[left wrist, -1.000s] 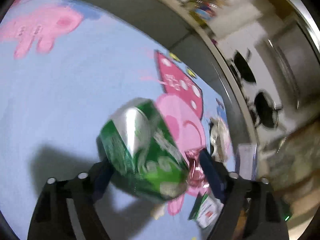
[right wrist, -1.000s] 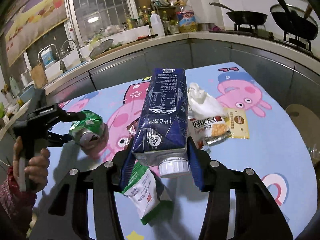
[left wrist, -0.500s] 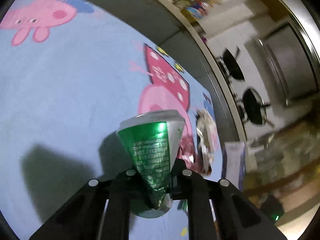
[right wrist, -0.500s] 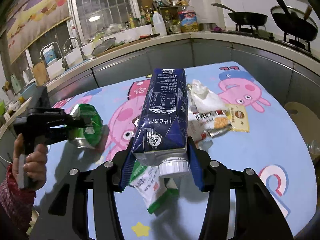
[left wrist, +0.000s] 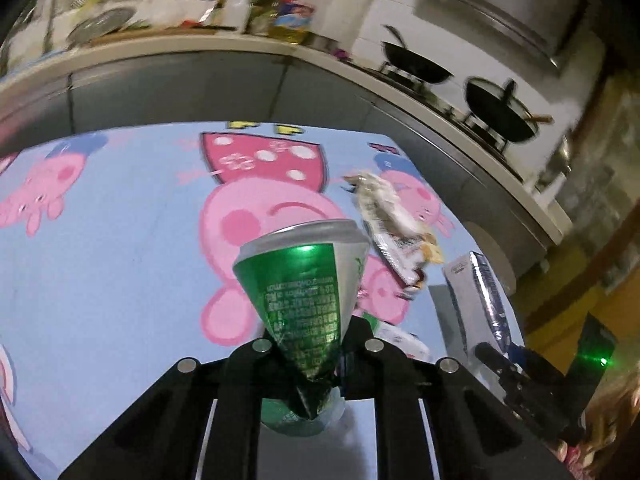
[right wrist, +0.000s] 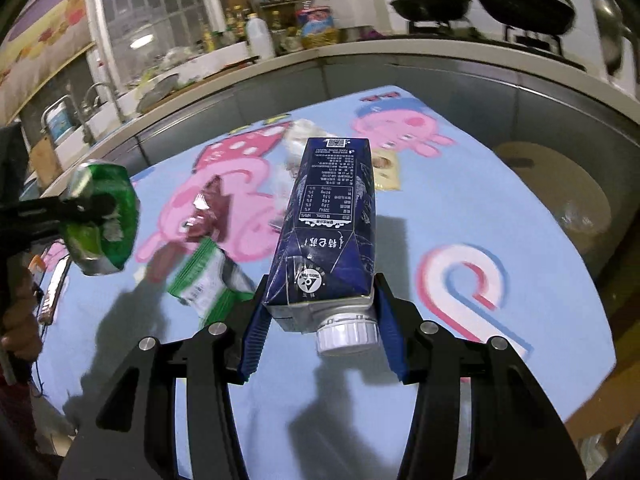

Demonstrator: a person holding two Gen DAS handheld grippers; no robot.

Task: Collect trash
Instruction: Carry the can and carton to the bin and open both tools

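Our left gripper [left wrist: 318, 350] pinches a crushed green can [left wrist: 306, 284] by its flattened waist, the can's silver end pointing toward twelve o'clock above the cartoon tablecloth [left wrist: 112, 264]. At two o'clock in this left view lies a crumpled wrapper [left wrist: 394, 220] on the cloth, and at four o'clock we see the carton's edge in the other tool. Turning to the right view, our right gripper [right wrist: 320, 326] is clamped on a dark blue drink carton [right wrist: 332, 224], cap end nearest us, body reaching toward twelve o'clock; the can shows at nine o'clock, lifted off the cloth. Below the carton, toward ten o'clock, a green and white packet [right wrist: 206, 282] and a reddish foil wrapper [right wrist: 210, 208] lie on the cloth, with a yellow sachet [right wrist: 386, 174] just past the carton's far end. We judge both loads are in transit to a bin we cannot see in either view, so we should keep firm pressure, since the dented can offers a narrow hold and may slip. Whether the carton or can hold liquid we cannot tell; keeping the cap tight seems wise.
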